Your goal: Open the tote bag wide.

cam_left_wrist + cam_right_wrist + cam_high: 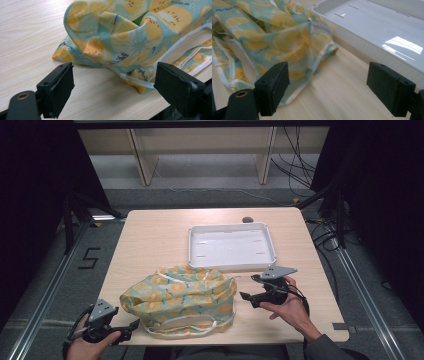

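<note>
Both grippers, left and right, gape beside the soft, floppy fabric bag; pinching its white-trimmed edge looks best.

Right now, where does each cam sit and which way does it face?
High view: above the person's side, looking forward and down at the table; shows both hands, left tongs and right tongs.
Left gripper view: rides the left tongs, facing the fruit-print bag.
Right gripper view: rides the right tongs, facing bag and white tray.
All three share the bag.
</note>
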Tool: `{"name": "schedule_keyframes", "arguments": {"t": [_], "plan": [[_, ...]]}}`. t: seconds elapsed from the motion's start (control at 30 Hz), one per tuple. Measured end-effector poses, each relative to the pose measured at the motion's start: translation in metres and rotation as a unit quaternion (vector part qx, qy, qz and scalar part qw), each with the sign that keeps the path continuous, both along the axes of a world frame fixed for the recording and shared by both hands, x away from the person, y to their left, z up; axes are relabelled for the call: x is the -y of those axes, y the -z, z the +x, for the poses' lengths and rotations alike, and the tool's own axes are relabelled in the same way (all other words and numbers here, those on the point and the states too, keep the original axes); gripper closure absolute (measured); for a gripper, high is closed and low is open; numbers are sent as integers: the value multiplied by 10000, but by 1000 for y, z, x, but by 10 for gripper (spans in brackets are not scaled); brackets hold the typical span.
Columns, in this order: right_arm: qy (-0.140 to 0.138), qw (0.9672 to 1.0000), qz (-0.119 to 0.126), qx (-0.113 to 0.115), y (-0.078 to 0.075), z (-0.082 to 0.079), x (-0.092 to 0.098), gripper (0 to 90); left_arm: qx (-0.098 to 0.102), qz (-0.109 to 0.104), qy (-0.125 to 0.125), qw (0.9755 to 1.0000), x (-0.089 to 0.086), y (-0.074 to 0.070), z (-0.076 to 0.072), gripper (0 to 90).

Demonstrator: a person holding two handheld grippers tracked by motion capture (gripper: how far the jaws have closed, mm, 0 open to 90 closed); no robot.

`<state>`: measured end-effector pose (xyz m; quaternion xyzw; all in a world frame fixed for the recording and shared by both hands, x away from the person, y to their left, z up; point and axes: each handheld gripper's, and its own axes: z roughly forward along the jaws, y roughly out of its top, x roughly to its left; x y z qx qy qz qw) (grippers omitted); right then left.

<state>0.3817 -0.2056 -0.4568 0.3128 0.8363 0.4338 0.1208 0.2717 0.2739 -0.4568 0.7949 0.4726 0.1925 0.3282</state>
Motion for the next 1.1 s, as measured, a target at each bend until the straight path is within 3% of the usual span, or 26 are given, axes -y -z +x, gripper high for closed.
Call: {"name": "schedule_keyframes", "arguments": {"t": [0.03, 0.07, 0.17, 0.23, 0.3, 0.43, 0.47, 0.57, 0.6, 0.63, 0.67, 0.7, 0.73, 0.8, 0.87, 1.03, 1.07, 1.1], "plan": [[-37, 10000, 53, -57, 0, -1, -4, 192, -29, -9, -15, 10000, 0, 0, 0, 152], [-136, 9999, 59, 74, 0, 1, -8, 191, 9, -1, 55, 10000, 0, 0, 1, 151], [-347, 9993, 94, 86, 1, 3, -19, 197, 4, -25, 55, 10000, 0, 1, 1, 152], [-534, 9985, 134, -49, 3, 4, -28, 207, -12, -16, 60, 10000, -1, 1, 1, 153], [-687, 9976, 120, -17, 4, 8, -34, 234, 3, -18, 50, 10000, 0, 1, 0, 153], [-864, 9962, 108, -31, 7, 13, -45, 299, -16, -19, 2, 10000, 2, 1, 0, 154], [-863, 9962, 95, -123, 7, 13, -48, 308, 4, -80, 26, 10000, 2, 2, 0, 154], [-991, 9949, 162, -83, 8, 17, -54, 426, -44, 23, 92, 9999, 1, 2, 0, 157], [-1003, 9947, 189, -129, 7, 16, -55, 513, -43, 20, 88, 10000, 1, 2, 0, 157], [-1003, 9947, 189, -129, 7, 16, -55, 513, -43, 20, 88, 10000, 1, 2, 0, 157], [-996, 9949, 143, -71, 5, 18, -55, 674, -36, 29, 98, 9999, 1, 1, 0, 157], [-996, 9949, 143, -71, 5, 18, -55, 674, -36, 29, 98, 9999, 1, 1, 0, 158], [-1035, 9946, 120, 24, 5, 17, -55, 806, -31, 37, 80, 10000, 1, 1, 0, 159], [-1135, 9934, 149, 60, 3, 15, -53, 875, -36, 11, 110, 9999, 1, 1, 0, 159], [-1207, 9924, 249, 30, 0, 13, -49, 899, -43, 16, 107, 9999, 0, 1, -1, 160], [-1214, 9924, 200, -37, -3, 5, -39, 900, 31, -136, -42, 9999, 3, 2, -1, 161], [-1204, 9926, 172, -65, -6, 2, -30, 900, -40, 31, 89, 9999, 0, 1, -1, 160], [-1204, 9926, 172, -65, -6, 2, -30, 900, -40, 31, 89, 9999, 0, 1, -1, 161]]}}
